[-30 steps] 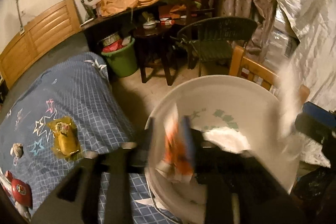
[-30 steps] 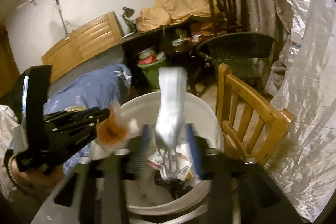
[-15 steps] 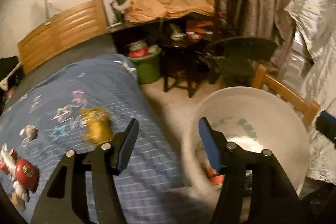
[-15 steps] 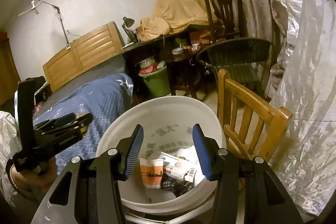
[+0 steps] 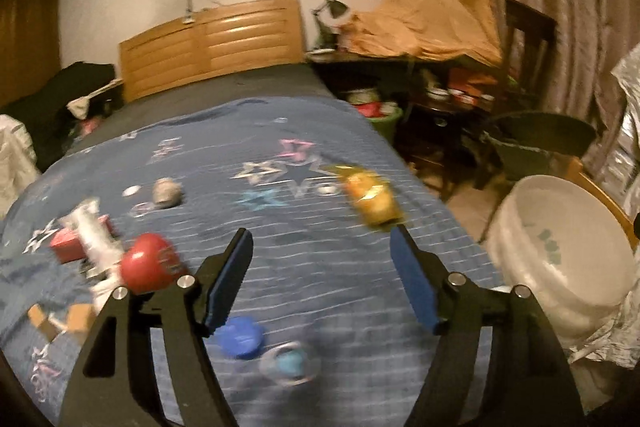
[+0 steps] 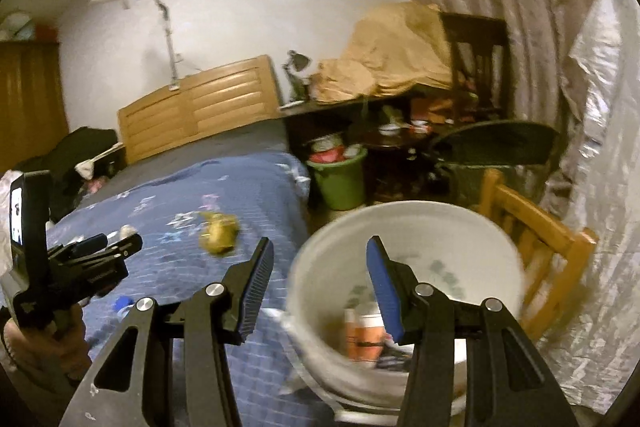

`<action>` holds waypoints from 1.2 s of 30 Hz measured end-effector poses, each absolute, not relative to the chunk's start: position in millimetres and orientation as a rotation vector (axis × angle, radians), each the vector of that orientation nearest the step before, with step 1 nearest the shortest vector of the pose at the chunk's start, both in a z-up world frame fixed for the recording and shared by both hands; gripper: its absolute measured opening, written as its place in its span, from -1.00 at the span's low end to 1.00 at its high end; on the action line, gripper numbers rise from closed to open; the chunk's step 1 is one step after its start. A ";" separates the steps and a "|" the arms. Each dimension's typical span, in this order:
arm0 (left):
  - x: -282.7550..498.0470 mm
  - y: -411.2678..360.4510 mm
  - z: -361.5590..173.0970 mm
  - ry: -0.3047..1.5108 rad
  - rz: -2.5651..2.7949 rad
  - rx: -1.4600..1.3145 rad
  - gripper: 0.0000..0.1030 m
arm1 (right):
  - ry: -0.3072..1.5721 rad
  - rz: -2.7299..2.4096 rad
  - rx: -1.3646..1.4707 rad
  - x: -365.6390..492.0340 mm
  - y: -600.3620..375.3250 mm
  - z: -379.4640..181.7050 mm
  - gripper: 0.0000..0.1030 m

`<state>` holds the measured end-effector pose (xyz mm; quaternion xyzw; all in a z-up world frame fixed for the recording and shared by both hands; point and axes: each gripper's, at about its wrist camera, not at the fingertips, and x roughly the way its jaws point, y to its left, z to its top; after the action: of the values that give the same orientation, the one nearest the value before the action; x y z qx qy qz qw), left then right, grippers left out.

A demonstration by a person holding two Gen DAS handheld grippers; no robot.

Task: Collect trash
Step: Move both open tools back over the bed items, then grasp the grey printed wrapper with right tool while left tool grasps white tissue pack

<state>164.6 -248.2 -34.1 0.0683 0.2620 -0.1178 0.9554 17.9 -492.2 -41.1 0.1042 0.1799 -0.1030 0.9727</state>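
Observation:
My left gripper [image 5: 322,241] is open and empty above the blue star-patterned bed [image 5: 280,131]. Trash lies on the bed: a yellow wrapper [image 5: 370,199], a red round piece [image 5: 148,263], a white wrapper [image 5: 90,233], a blue cap [image 5: 240,337], a clear cup lid [image 5: 290,363] and a grey wad [image 5: 166,189]. My right gripper [image 6: 318,255] is open and empty over the near rim of the white bucket [image 6: 440,227], which holds orange and white packets [image 6: 364,331]. The bucket [image 5: 560,239] stands right of the bed. The left gripper [image 6: 96,251] also shows in the right wrist view.
A wooden chair [image 6: 536,239] stands right of the bucket, with silver plastic sheeting [image 6: 600,147] behind it. A green bin [image 6: 340,175], a dark table [image 6: 392,143] and a dark wicker chair [image 6: 496,147] lie beyond. A wooden headboard [image 5: 212,43] closes the bed's far end.
Both grippers let their trash go into the bucket and opened. The left gripper swung left from the bucket to over the bed. The right gripper drew back and turned slightly left.

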 end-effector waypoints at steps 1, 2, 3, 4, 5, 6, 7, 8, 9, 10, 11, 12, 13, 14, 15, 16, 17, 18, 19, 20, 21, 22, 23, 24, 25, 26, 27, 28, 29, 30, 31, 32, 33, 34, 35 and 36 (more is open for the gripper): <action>162.7 -235.0 -33.8 0.523 -0.221 0.135 0.37 | 0.362 -0.198 0.202 21.2 -483.2 -41.1 -0.03; 160.3 -225.4 -33.8 0.516 -0.209 0.132 0.37 | 0.363 -0.182 0.192 25.4 -470.5 -41.8 -0.03; 157.3 -213.7 -33.7 0.509 -0.193 0.127 0.38 | 0.371 -0.161 0.183 30.7 -456.2 -43.6 -0.03; 154.1 -201.1 -34.0 0.502 -0.176 0.121 0.39 | 0.377 -0.146 0.178 34.0 -445.6 -45.0 -0.03; 151.6 -189.2 -34.3 0.495 -0.159 0.115 0.40 | 0.388 -0.122 0.171 39.7 -431.4 -46.9 -0.03; 149.8 -178.1 -34.5 0.489 -0.143 0.109 0.40 | 0.395 -0.107 0.165 44.4 -420.6 -47.4 -0.03; 146.9 -164.5 -35.5 0.482 -0.120 0.104 0.41 | 0.406 -0.084 0.156 50.6 -405.9 -48.7 -0.03; 144.6 -152.9 -36.2 0.479 -0.102 0.099 0.41 | 0.416 -0.055 0.145 56.8 -389.2 -49.6 -0.03; 142.9 -138.5 -37.7 0.479 -0.079 0.092 0.41 | 0.421 -0.041 0.140 59.1 -379.2 -50.4 -0.03; 141.9 -123.2 -39.6 0.484 -0.055 0.082 0.41 | 0.429 -0.014 0.129 64.7 -363.3 -50.7 -0.03; 140.7 -110.2 -41.7 0.490 -0.033 0.073 0.41 | 0.437 0.012 0.118 68.6 -348.4 -50.6 -0.03; 139.5 -90.8 -44.0 0.499 0.002 0.055 0.41 | 0.447 0.043 0.101 74.4 -331.1 -51.0 -0.03; 138.9 -73.1 -46.4 0.507 0.037 0.035 0.41 | 0.453 0.062 0.091 79.4 -320.9 -50.2 -0.03; 139.0 -56.5 -48.3 0.514 0.073 0.016 0.41 | 0.462 0.087 0.076 84.9 -307.7 -50.0 -0.03; 139.5 -35.6 -51.4 0.522 0.118 -0.011 0.41 | 0.469 0.108 0.064 89.7 -296.5 -49.7 -0.03; 139.3 -15.4 -54.3 0.530 0.162 -0.039 0.41 | 0.478 0.134 0.050 95.1 -281.3 -49.8 -0.03; 139.9 6.6 -57.6 0.540 0.213 -0.070 0.41 | 0.484 0.162 0.036 100.4 -266.6 -49.6 -0.03; 140.5 28.7 -60.7 0.551 0.265 -0.105 0.41 | 0.487 0.181 0.026 103.0 -256.7 -48.9 -0.03; 141.3 48.5 -63.1 0.560 0.311 -0.140 0.41 | 0.493 0.214 0.005 109.4 -239.3 -48.0 -0.03; 141.8 73.3 -66.3 0.571 0.362 -0.191 0.41 | 0.497 0.233 -0.007 114.4 -228.9 -46.7 -0.03; 142.4 90.6 -68.6 0.581 0.394 -0.232 0.41 | 0.504 0.265 -0.027 122.3 -211.8 -45.7 -0.03; 143.4 110.9 -71.0 0.591 0.425 -0.286 0.41 | 0.509 0.285 -0.039 127.1 -201.8 -45.1 -0.03; 143.7 127.5 -73.2 0.597 0.446 -0.331 0.41 | 0.518 0.315 -0.058 135.2 -185.7 -44.2 -0.03; 143.7 138.9 -76.1 0.599 0.464 -0.362 0.41 | 0.525 0.336 -0.071 140.7 -175.4 -43.8 -0.03; 143.4 149.1 -78.3 0.600 0.481 -0.389 0.41 | 0.538 0.371 -0.092 152.0 -156.3 -43.1 -0.03; 144.1 160.4 -81.9 0.603 0.494 -0.417 0.41 | 0.545 0.394 -0.102 157.4 -146.4 -42.2 -0.03; 147.9 166.5 -85.2 0.610 0.500 -0.436 0.41 | 0.556 0.421 -0.113 167.1 -136.0 -41.8 -0.03; 148.9 172.4 -89.2 0.617 0.505 -0.455 0.41 | 0.570 0.445 -0.128 180.7 -122.0 -42.1 -0.03; 150.0 178.8 -93.6 0.623 0.511 -0.477 0.40 | 0.584 0.462 -0.144 195.5 -105.4 -42.4 -0.03; 153.4 180.4 -97.0 0.625 0.514 -0.491 0.36 | 0.602 0.478 -0.154 207.1 -93.2 -43.5 -0.03; 153.2 185.6 -100.2 0.625 0.515 -0.513 0.35 | 0.623 0.497 -0.163 219.2 -83.1 -45.7 -0.03; 152.1 189.7 -102.3 0.619 0.513 -0.535 0.33 | 0.639 0.510 -0.170 229.8 -75.9 -48.6 -0.03; 152.7 192.0 -105.3 0.610 0.512 -0.551 0.30 | 0.657 0.522 -0.179 240.9 -65.4 -51.8 -0.03; 151.2 195.8 -107.3 0.601 0.508 -0.566 0.30 | 0.680 0.536 -0.191 253.6 -55.0 -55.6 -0.03; 151.0 197.4 -108.7 0.595 0.501 -0.577 0.30 | 0.703 0.546 -0.205 267.0 -44.7 -59.8 -0.03; 151.5 198.4 -109.3 0.590 0.495 -0.580 0.30 | 0.721 0.550 -0.220 277.9 -36.2 -64.5 -0.03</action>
<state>151.5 198.4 -109.3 -0.2790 0.2838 0.2382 0.8860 277.9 -36.2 -64.5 -0.1061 0.3478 0.2649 0.8931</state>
